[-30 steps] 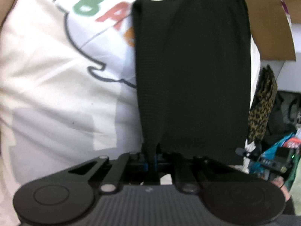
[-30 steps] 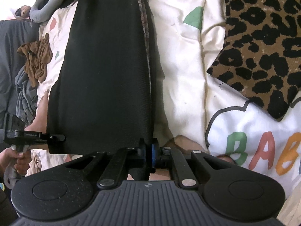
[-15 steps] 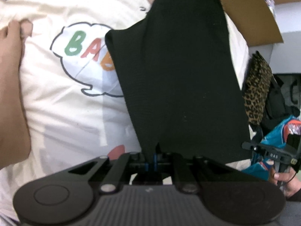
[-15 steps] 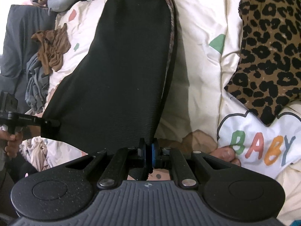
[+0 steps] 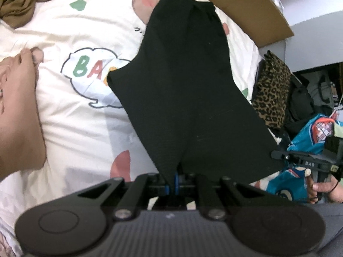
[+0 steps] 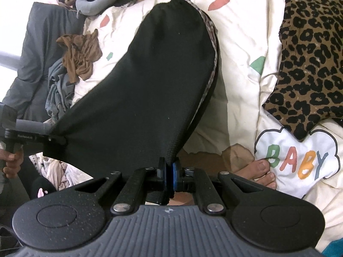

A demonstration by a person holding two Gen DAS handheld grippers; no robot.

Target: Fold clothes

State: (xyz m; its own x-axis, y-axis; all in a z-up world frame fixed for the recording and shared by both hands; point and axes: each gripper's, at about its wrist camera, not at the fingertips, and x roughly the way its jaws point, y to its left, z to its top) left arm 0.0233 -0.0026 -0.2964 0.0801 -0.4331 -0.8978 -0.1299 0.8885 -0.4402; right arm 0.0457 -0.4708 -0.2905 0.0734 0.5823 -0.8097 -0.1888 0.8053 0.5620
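A black garment [image 5: 186, 90] hangs stretched above the cream bedspread [image 5: 70, 111], held by two corners of one edge. My left gripper [image 5: 174, 176] is shut on one corner, the cloth pinched between its blue pads. My right gripper [image 6: 169, 172] is shut on the other corner of the same black garment [image 6: 145, 90]. Each wrist view shows the other gripper at the side: the right gripper [image 5: 276, 155] at right, the left gripper [image 6: 61, 139] at left. The garment's far end narrows to a bunched tip that still seems to rest on the bed.
A leopard-print garment [image 6: 308, 57] lies on the bed at right, over a "BABY" cloud print [image 6: 298, 160]. A brown garment [image 6: 80, 55] and grey clothes lie crumpled at left. A person's bare foot [image 6: 259, 171] rests on the bedspread. A cardboard box [image 5: 253, 10] stands beyond the bed.
Both grippers have risen with the black garment, so more of it hangs off the bed and more bedspread, the foot and the brown garment have come into view.
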